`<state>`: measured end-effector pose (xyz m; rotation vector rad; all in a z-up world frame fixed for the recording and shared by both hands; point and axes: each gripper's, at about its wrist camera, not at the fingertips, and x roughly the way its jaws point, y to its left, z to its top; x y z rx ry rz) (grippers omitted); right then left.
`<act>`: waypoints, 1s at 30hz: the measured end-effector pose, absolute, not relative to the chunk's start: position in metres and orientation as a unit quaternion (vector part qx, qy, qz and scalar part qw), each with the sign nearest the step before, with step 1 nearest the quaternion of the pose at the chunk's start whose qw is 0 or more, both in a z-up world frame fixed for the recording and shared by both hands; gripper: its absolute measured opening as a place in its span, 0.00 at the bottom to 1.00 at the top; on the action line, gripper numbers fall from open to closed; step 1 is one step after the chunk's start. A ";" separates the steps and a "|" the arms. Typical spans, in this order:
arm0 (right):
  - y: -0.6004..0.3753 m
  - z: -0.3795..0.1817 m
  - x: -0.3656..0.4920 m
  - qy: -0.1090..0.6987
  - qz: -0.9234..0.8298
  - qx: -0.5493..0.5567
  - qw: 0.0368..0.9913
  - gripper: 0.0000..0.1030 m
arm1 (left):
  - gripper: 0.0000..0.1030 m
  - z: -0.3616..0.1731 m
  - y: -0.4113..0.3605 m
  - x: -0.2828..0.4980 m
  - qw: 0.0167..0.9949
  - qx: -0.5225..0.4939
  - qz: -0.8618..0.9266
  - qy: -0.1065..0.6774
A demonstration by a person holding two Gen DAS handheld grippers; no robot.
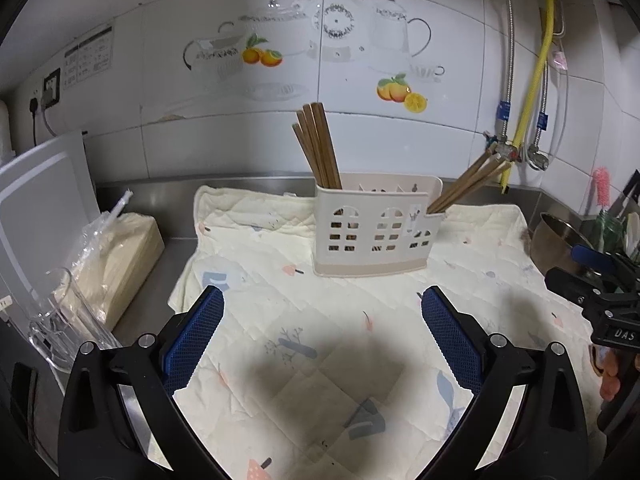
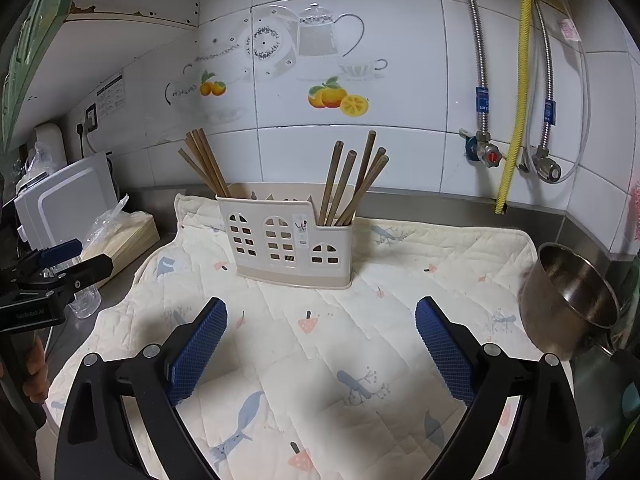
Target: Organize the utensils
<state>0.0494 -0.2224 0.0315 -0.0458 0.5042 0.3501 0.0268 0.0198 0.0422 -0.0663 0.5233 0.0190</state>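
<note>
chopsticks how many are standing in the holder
About 10 chopsticks: 5 in the left end of the holder, 5 in its right end. Overlap may hide some.

Open quilted cream cloth [image 2: 320,340] across the surface's middle, cream plastic utensil caddy [image 2: 288,246] with leaning brown wooden chopsticks [image 2: 352,184] blocking the rear, steel bowl [image 2: 568,300] crowding the right edge, beige tissue box [image 1: 120,256] and clear plastic jug [image 1: 64,320] lining the left edge.
</note>
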 end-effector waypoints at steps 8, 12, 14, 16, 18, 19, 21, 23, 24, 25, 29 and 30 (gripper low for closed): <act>-0.222 0.030 0.049 0.252 0.172 -0.023 0.952 0.90 | 0.95 0.030 0.016 0.028 0.958 -0.026 0.019 0.285; -0.222 0.028 0.049 0.257 0.173 -0.023 0.951 0.90 | 0.95 0.027 0.016 0.029 0.956 -0.026 0.017 0.292; -0.221 0.027 0.049 0.259 0.173 -0.024 0.950 0.90 | 0.95 0.025 0.015 0.029 0.955 -0.027 0.017 0.294; -0.220 0.026 0.049 0.261 0.174 -0.025 0.949 0.90 | 0.95 0.025 0.015 0.029 0.955 -0.026 0.017 0.296; -0.220 0.026 0.050 0.262 0.173 -0.025 0.949 0.90 | 0.95 0.025 0.014 0.029 0.955 -0.025 0.016 0.296; -0.220 0.026 0.050 0.262 0.174 -0.025 0.949 0.90 | 0.95 0.025 0.014 0.029 0.955 -0.025 0.015 0.296; -0.219 0.025 0.051 0.263 0.174 -0.025 0.949 0.90 | 0.95 0.025 0.014 0.028 0.955 -0.026 0.014 0.295; -0.218 0.024 0.051 0.265 0.176 -0.026 0.948 0.90 | 0.95 0.025 0.013 0.028 0.955 -0.026 0.015 0.295; -0.217 0.024 0.052 0.266 0.176 -0.026 0.948 0.90 | 0.95 0.025 0.013 0.028 0.955 -0.026 0.015 0.294; -0.217 0.023 0.052 0.266 0.176 -0.027 0.947 0.90 | 0.95 0.025 0.013 0.028 0.955 -0.026 0.015 0.295; -0.215 0.020 0.051 0.269 0.178 -0.029 0.946 0.90 | 0.95 0.025 0.013 0.027 0.955 -0.027 0.016 0.295; -0.215 0.020 0.051 0.269 0.179 -0.029 0.946 0.90 | 0.95 0.025 0.013 0.027 0.955 -0.027 0.016 0.295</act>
